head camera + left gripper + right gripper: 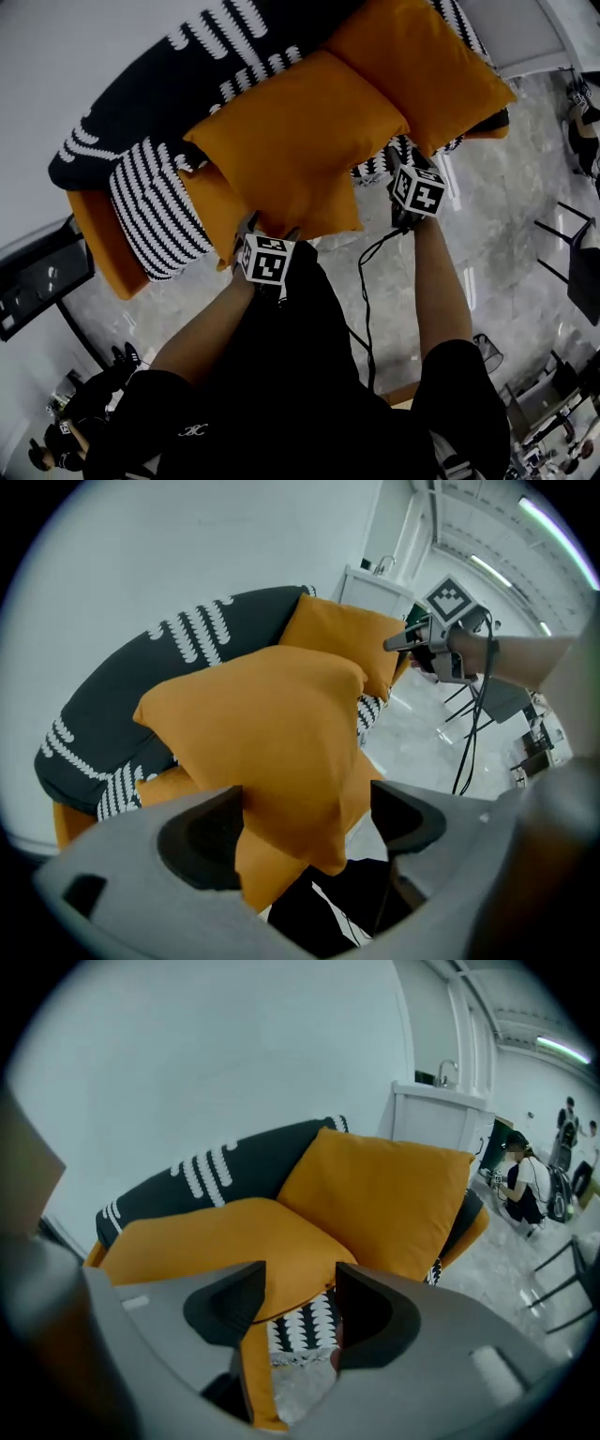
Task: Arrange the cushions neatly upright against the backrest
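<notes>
White wall, grey marble floor, dark patterned sofa (122, 103) backed to the wall. Striped cushion (155, 211) sits at the seat's left end. Left gripper (305, 813) — fingers released, spread wide round the near corner of the middle orange cushion (295, 141), not pinching. That cushion lies slumped on the seat, not upright. Right gripper (300, 1288) — fingers likewise released, straddling its right-hand edge. Right orange cushion (417, 70) already leans on the backrest. Likely reason: two-point grab to stand it up.

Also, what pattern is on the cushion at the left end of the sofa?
Black and white stripes; this striped cushion shows best in the head view.
</notes>
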